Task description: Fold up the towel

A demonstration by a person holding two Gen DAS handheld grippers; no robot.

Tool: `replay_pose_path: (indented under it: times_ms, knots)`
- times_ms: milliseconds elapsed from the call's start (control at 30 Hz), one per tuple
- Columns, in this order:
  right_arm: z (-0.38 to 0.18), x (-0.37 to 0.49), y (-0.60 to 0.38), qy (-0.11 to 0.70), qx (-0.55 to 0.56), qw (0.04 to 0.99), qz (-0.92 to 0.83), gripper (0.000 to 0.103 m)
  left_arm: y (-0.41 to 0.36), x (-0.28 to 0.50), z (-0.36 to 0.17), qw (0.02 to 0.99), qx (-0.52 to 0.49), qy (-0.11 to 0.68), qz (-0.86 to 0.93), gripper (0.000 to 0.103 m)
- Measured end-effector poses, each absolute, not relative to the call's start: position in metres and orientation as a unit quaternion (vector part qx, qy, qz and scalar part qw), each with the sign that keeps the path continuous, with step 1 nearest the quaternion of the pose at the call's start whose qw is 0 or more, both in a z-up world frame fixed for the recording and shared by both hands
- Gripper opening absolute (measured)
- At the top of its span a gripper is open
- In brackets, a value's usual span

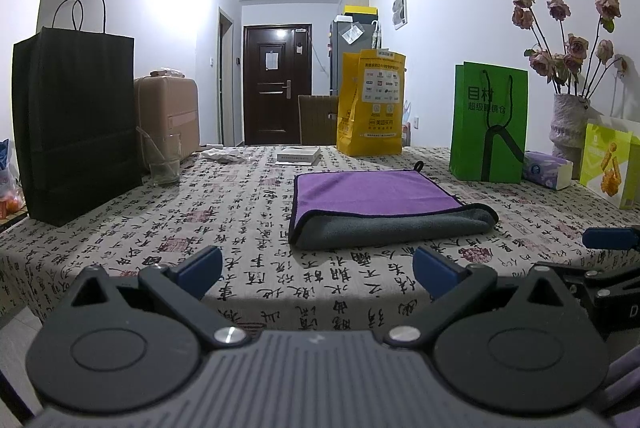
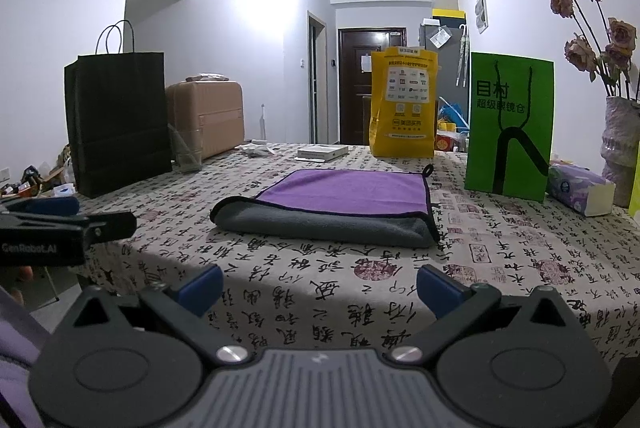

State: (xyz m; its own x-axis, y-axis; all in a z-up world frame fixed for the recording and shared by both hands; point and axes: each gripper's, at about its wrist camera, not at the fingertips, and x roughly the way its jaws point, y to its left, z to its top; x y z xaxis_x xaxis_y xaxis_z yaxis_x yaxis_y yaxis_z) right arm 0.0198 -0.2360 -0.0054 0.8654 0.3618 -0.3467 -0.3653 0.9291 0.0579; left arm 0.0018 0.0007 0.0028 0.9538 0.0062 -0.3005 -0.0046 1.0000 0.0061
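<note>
A purple towel with a grey underside point(image 1: 376, 202) lies folded on the patterned tablecloth point(image 1: 248, 228), its rolled grey fold toward me and a black hanging loop at the far corner. It also shows in the right wrist view point(image 2: 340, 204). My left gripper point(image 1: 318, 270) is open and empty, held back at the table's near edge, apart from the towel. My right gripper point(image 2: 320, 288) is open and empty too, also short of the towel. Each gripper appears at the edge of the other's view.
A black paper bag point(image 1: 76, 124) and a glass point(image 1: 164, 160) stand at left. A yellow bag point(image 1: 370, 104), a green bag point(image 1: 488, 124), a tissue pack point(image 1: 546, 170), a vase of flowers point(image 1: 568, 124) and a white box point(image 1: 298, 155) stand behind and right.
</note>
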Motion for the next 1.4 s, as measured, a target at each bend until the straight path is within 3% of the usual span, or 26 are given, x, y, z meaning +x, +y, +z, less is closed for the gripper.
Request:
replay_pose_path:
  times_ms: [1400]
  knots:
    - [-0.0082,0.0217,-0.2367,0.187,0.002,0.964,0.187,0.103,-0.0032,0.0011,-0.0040,0.987,0.004,0.159,0.002,0.103]
